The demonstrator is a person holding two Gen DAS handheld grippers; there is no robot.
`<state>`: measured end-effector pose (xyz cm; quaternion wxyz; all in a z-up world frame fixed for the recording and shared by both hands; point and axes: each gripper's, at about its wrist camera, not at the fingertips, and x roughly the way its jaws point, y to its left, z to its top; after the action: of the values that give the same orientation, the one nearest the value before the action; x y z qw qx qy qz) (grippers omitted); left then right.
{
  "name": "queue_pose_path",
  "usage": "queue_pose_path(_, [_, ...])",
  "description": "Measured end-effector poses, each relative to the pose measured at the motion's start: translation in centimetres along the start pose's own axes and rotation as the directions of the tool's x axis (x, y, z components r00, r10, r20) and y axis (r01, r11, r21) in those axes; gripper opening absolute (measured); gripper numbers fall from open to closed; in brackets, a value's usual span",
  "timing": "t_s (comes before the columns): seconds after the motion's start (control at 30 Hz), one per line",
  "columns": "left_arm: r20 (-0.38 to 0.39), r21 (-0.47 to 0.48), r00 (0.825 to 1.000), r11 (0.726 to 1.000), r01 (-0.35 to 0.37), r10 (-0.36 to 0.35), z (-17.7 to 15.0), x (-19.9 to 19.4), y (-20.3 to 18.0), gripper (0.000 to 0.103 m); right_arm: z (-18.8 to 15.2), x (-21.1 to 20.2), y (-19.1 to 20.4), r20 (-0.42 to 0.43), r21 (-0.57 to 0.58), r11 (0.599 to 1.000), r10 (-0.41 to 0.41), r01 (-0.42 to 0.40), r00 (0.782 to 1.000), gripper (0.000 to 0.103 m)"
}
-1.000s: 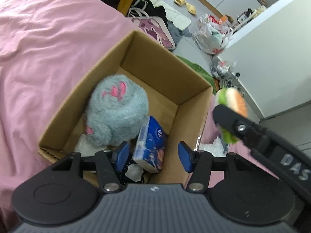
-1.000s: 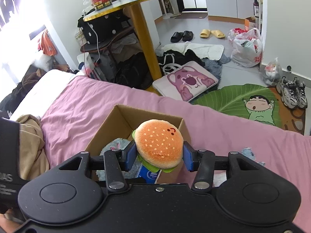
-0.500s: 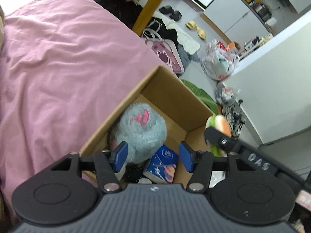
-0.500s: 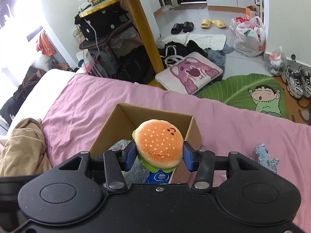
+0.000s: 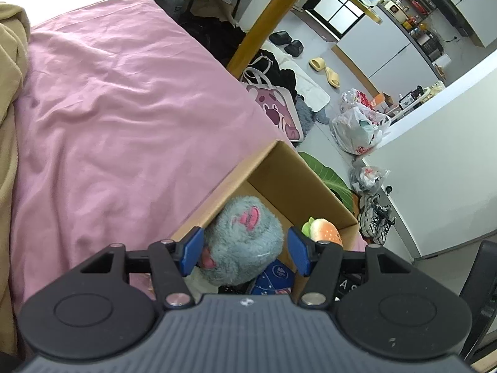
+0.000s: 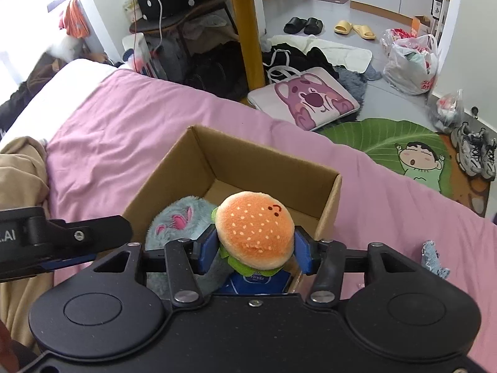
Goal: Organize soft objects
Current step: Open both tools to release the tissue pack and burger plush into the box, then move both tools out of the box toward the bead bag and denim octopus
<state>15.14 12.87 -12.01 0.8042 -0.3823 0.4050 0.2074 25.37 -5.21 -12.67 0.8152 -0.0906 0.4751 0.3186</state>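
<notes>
A cardboard box sits on the pink bed. Inside it lie a fluffy grey-blue plush with pink marks and a blue tissue pack. My right gripper is shut on a burger plush and holds it over the box's near right part, above the tissue pack. The burger plush also shows in the left wrist view at the box's right side. My left gripper is open and holds nothing, hovering above the near end of the box. Its finger reaches in from the left.
A pink sheet covers the bed, with a tan blanket bunched at the left. A small blue-grey toy lies on the bed right of the box. The floor beyond holds a pink bear bag, a leaf rug, shoes and plastic bags.
My left gripper has pulled back and up, so the box looks smaller and lower. My right gripper has carried the burger plush forward from beside the box to over its inside.
</notes>
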Motion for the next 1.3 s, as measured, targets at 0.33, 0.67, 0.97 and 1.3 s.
queue_pose_path(0.33, [0.012, 0.006, 1.0, 1.0, -0.029, 0.029, -0.1, -0.1, -0.1, 0.069, 0.0, -2.5, -0.1, 0.063, -0.008, 1.0, 0.004, -0.004, 0.998, 0.064])
queue_pose_path(0.67, [0.064, 0.096, 0.996, 0.993, -0.072, 0.066, -0.7, -0.5, -2.0, 0.088, -0.7, -6.8, -3.4, 0.118, 0.028, 0.999, 0.031, -0.034, 0.993, 0.082])
queue_pose_path(0.97, [0.1, 0.282, 0.993, 0.955, -0.095, 0.069, -2.8, -1.6, -6.4, 0.102, -2.6, -9.4, -8.0, 0.172, 0.097, 0.993, 0.053, -0.071, 0.984, 0.1])
queue_pose_path(1.3, [0.145, 0.354, 0.988, 0.931, -0.093, 0.044, -5.4, -2.8, -11.2, 0.102, -3.6, -10.5, -12.8, 0.182, 0.084, 0.992, 0.074, -0.091, 0.981, 0.103])
